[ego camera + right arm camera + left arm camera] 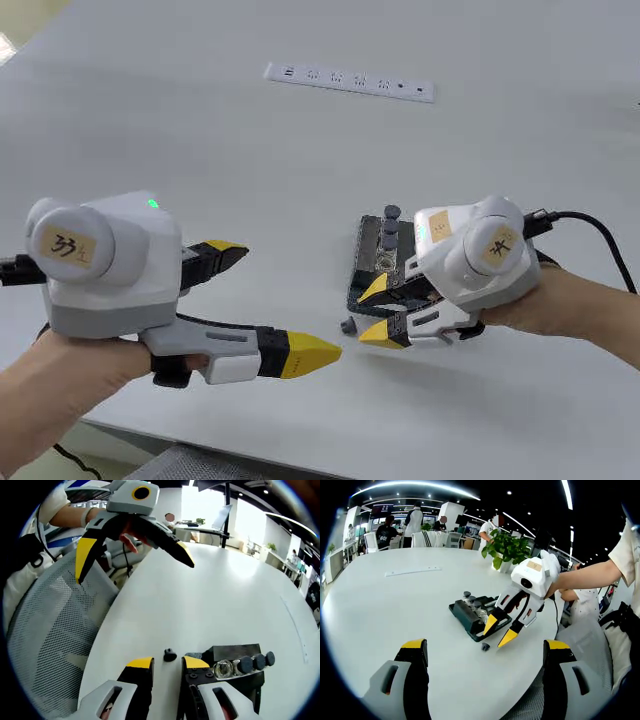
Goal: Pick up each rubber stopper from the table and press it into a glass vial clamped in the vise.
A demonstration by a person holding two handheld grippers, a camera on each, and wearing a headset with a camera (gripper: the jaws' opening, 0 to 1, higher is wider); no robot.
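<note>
at the left, the left gripper hangs above the desk, its jaws spread wide with nothing between them. further right a small black rubber stopper lies on the desk, just beside the corner of the vise. the right gripper is low there, jaws a narrow gap apart and empty, the stopper just ahead of its tips. in the vise one glass vial stands open; three other vials beside it are plugged.
</note>
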